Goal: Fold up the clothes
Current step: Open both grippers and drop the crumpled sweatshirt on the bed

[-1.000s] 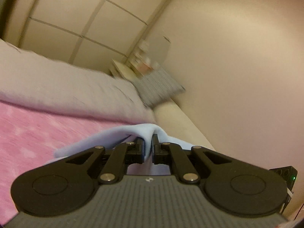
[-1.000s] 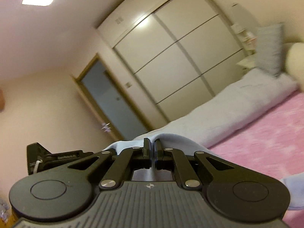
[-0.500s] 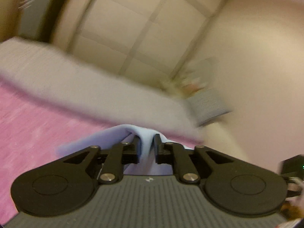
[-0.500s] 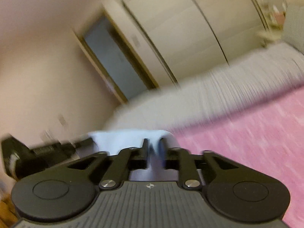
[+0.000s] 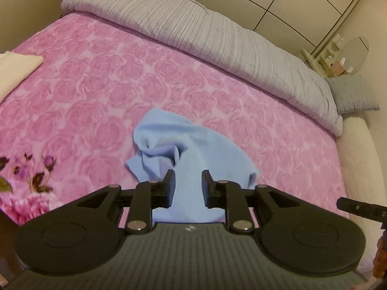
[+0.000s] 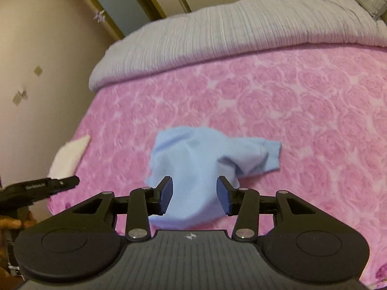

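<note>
Jaws on both sides stand apart with nothing pinched; the left gripper (image 5: pixel 186 188) has just been opening to a narrow gap, the right gripper (image 6: pixel 194 197) to a wider one, and in each wrist view the light blue garment (image 5: pixel 183 149) shows through the gap, lying below rather than pressed by the pads; it looks freshly let go, bunched in a soft heap on the pink rose-patterned bedspread (image 5: pixel 101 82), with a sleeve-like end (image 6: pixel 266 154) trailing toward the right in the right wrist view.

By my reading the step in hand is laying the garment out for a first fold; done well, that means finding two true corners or a hem rather than grabbing the bulge, pinching a single layer at each, and drawing them apart so the cloth lies flat before any crease is made; the heap hides its edges, so a blind pinch would likely catch several layers.

Both grippers tilt steeply down toward the bed, side by side and close; the tip of each shows at the edge of the other's view, with fingers (image 6: pixel 14 223) of the person's left hand wrapped on its handle. Beyond lie a folded cream cloth (image 5: pixel 17 65) near the bed's edge and a rolled grey duvet (image 5: pixel 193 24) along the far side.
</note>
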`<state>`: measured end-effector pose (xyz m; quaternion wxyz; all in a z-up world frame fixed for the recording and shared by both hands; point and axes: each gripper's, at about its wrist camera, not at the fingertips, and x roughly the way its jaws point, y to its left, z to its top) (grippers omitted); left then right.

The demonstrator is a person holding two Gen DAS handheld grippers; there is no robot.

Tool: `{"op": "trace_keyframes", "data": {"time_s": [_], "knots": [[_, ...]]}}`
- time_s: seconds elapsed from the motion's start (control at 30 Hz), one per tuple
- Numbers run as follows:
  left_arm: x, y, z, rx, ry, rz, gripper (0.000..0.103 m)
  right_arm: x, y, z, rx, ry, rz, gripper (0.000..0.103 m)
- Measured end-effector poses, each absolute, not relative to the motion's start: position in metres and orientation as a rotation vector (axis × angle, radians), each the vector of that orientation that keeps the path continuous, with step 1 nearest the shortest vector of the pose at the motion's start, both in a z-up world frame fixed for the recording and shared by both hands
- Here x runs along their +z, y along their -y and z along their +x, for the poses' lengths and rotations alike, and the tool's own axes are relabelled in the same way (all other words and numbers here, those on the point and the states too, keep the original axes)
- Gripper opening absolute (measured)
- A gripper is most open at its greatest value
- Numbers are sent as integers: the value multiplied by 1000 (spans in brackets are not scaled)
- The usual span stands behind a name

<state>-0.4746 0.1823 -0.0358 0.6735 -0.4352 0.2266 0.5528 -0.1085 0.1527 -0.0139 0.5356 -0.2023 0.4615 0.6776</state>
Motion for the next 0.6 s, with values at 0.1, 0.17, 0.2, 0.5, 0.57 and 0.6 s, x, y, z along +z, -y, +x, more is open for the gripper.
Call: {"op": "trace_keyframes", "data": {"time_s": [0.1,0.17,0.2,0.5,0.57,0.6], "knots": [[-41,-144,-468,1246,-516,-966,23,-29,-136,-110,1630,-1070,-525,48],[-46,-123,-461,1248,-536,-955,23,-34,-121,-113,1640,-1049,-558,50],[-48,-117,-455,1251,-548,-947,24,-37,-115,-115,1643,-1047,-572,50],[-45,-46,-419,1276,-656,-879,37,-45,-57,-131,1597,-991,-699,60],[-42,-33,-414,1276,-664,-864,38,-42,-44,-134,1596,-972,-707,62],[-40,-27,-412,1277,-667,-856,38,-40,-38,-135,1597,-965,-708,63]]}}
